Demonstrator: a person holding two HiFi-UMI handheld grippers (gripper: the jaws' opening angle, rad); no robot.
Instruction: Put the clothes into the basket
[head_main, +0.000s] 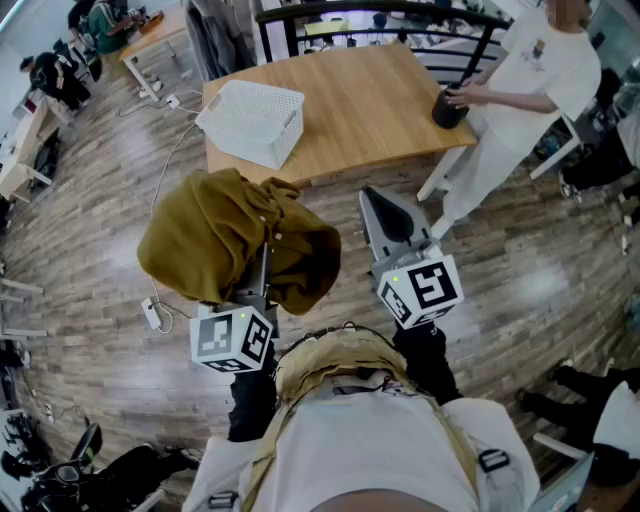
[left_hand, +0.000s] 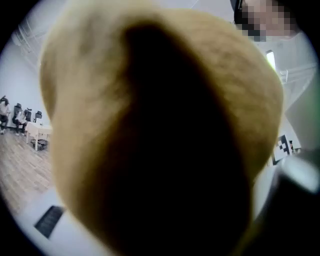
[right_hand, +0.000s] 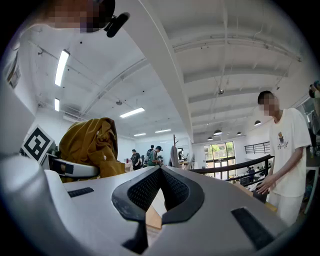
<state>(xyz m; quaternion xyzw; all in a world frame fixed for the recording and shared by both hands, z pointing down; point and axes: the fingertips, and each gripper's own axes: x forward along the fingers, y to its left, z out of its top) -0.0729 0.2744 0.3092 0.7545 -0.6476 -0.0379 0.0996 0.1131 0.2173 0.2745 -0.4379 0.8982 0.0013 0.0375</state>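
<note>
Both jaws of left claw (head_main: 262, 268) beneath mustard garment (head_main: 215, 235); grip unclear.

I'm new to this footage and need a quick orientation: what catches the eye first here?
A bunched mustard garment, held up over the wood floor by the left gripper, fills the middle. Beyond it a white basket sits on the wooden table, where a person in white stands at the right end.
</note>
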